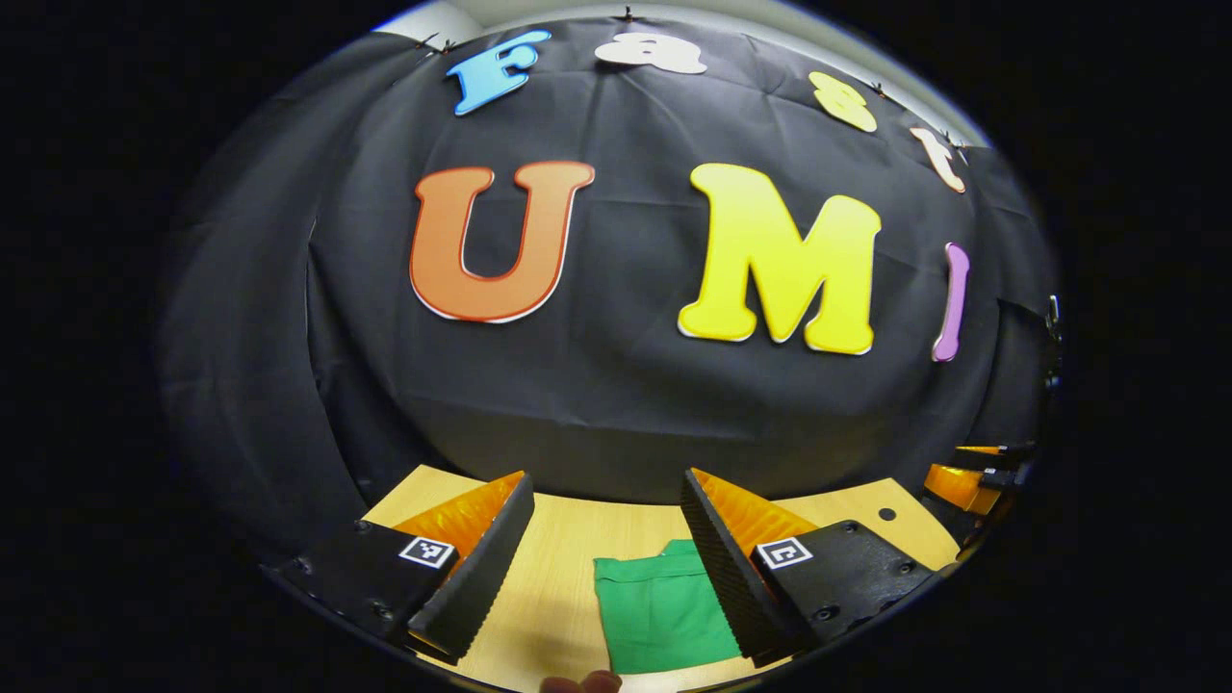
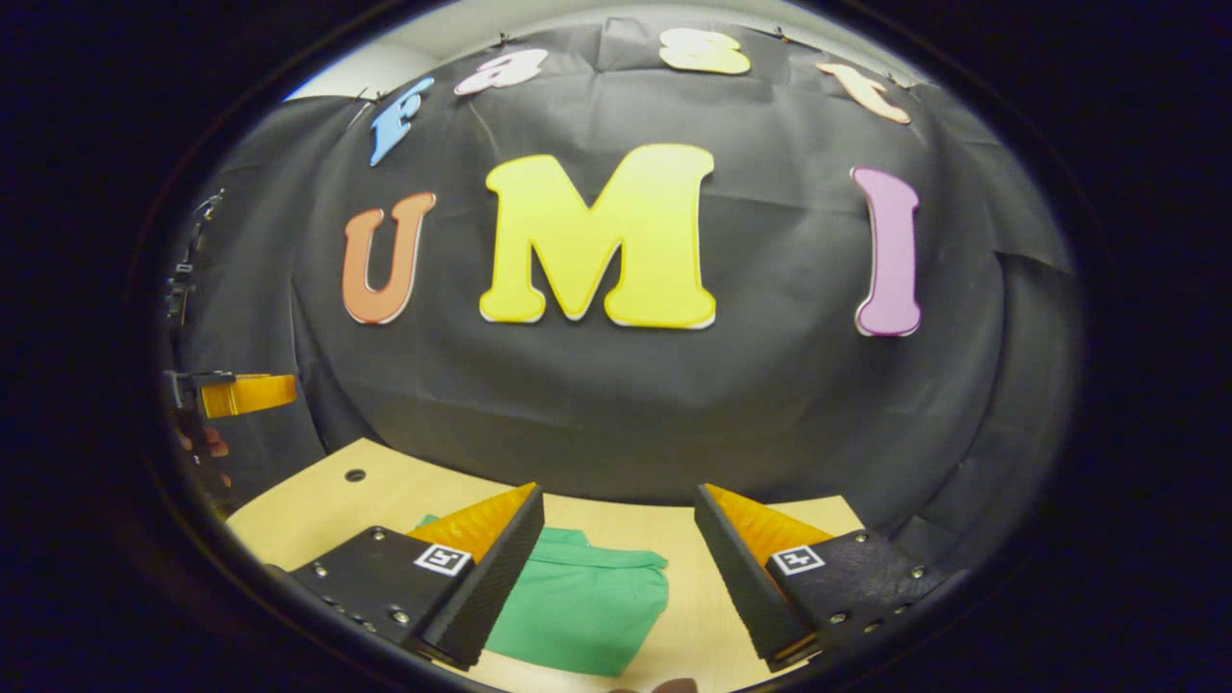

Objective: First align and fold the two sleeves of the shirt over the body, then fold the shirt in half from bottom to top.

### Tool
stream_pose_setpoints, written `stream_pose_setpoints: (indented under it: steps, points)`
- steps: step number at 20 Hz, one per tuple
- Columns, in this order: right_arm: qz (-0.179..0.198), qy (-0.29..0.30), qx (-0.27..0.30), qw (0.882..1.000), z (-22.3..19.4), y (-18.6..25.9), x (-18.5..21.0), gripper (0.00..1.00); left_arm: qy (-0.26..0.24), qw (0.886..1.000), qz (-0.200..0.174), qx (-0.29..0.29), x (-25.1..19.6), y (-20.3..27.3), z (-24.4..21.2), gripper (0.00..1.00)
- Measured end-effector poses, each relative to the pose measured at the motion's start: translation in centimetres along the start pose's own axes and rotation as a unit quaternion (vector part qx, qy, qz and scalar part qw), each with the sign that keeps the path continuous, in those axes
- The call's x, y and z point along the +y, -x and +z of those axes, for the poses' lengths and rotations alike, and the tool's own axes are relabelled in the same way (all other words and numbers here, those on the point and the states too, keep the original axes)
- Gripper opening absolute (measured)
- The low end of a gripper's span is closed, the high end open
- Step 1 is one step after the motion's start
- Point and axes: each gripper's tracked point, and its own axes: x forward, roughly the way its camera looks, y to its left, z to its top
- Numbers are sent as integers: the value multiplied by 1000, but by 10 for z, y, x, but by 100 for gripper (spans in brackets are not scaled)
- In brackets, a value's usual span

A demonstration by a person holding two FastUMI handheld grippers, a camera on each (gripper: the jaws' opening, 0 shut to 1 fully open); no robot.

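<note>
A green shirt (image 1: 659, 611) lies folded flat on the wooden table (image 1: 563, 549). In the left gripper view it sits below and between the fingers, nearer the right finger. My left gripper (image 1: 602, 568) hangs open above the table with nothing between its fingers. In the right gripper view the same shirt (image 2: 577, 606) shows its collar edge at the far side, lying beside the left finger. My right gripper (image 2: 621, 573) is open too, raised above the table and holding nothing. The other gripper (image 2: 236, 393) shows at the far left of that view.
The black cloth wall stands close behind the table's far edge. A small round hole (image 2: 355, 474) marks the tabletop near its left corner. The other gripper (image 1: 972, 476) shows at the right edge of the left gripper view. A fingertip (image 1: 582, 682) peeks in at the bottom.
</note>
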Motion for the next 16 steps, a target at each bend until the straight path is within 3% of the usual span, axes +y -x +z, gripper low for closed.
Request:
stream_pose_setpoints:
  steps: [3,8,12,16]
  points:
    - [-10,-4,-34,999,25,60,5,97,11,999,-4,-42,-27,59,28,98]
    - [-15,18,-38,999,8,129,16,97,3,998,-18,-57,-48,118,14,98]
    - [-33,26,-66,997,2,159,19,94,-7,998,-15,-60,-63,150,-7,98]
    - [-11,37,-71,997,-6,180,46,97,-31,998,-21,-47,-80,166,-23,98]
